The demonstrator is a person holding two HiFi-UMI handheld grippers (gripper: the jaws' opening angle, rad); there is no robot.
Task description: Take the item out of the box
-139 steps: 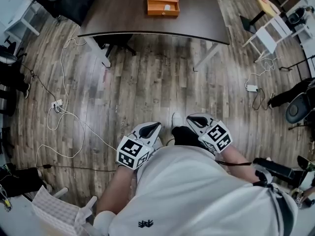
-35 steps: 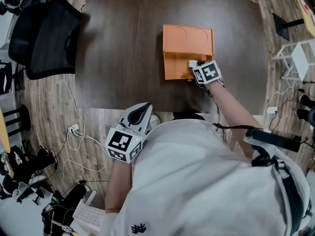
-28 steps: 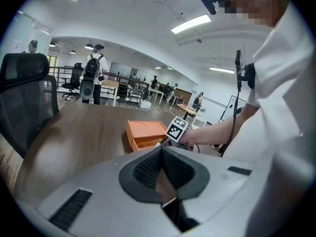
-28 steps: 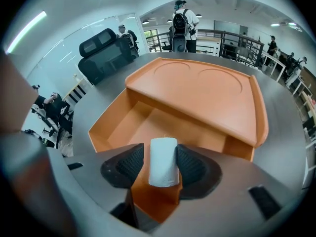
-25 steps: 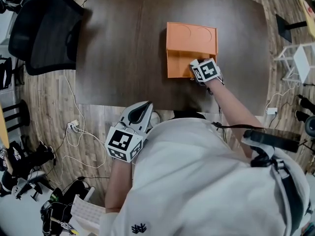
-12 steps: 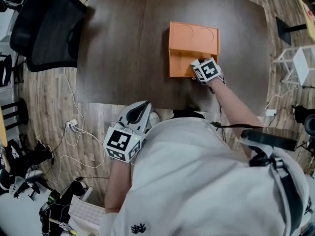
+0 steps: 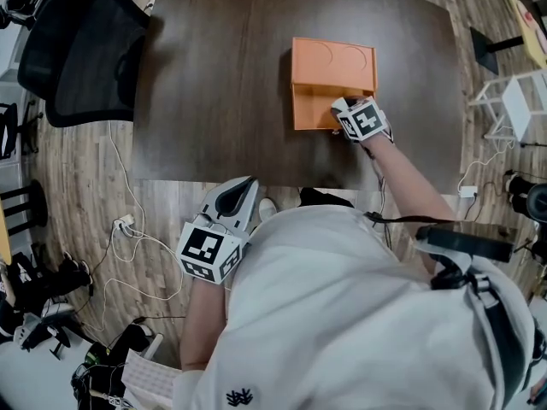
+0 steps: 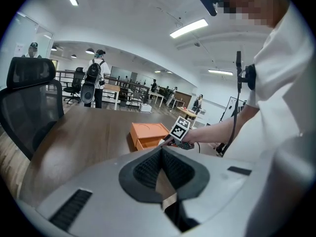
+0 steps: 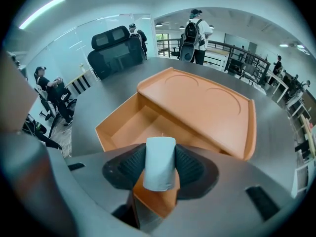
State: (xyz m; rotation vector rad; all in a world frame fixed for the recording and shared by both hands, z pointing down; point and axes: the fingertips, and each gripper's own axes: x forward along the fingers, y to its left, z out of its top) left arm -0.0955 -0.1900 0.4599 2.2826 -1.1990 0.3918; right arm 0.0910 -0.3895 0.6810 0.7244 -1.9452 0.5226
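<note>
An orange box [image 7: 333,61] lies on the dark table [image 7: 214,75], its drawer-like tray [image 9: 140,125] pulled out toward me. My right gripper [image 7: 342,109] is at the tray's front right corner. It is shut on a small white roll [image 9: 159,162], with the ribbed pads pressing both of its sides. The roll stands upright between the jaws above the tray's front edge. The rest of the tray looks empty. My left gripper [image 7: 245,186] hangs low beside my body, off the table's near edge, with its pads [image 8: 148,169] together and nothing between them.
A black office chair [image 7: 85,54] stands at the table's left end. Cables [image 7: 128,229] trail over the wooden floor on my left. White furniture [image 7: 521,101] stands to the right. Several people stand far off in the office in the gripper views.
Since the earliest frame I have come up to the table and the right gripper has reached the box's open tray. Over the last second it stays at the tray's corner.
</note>
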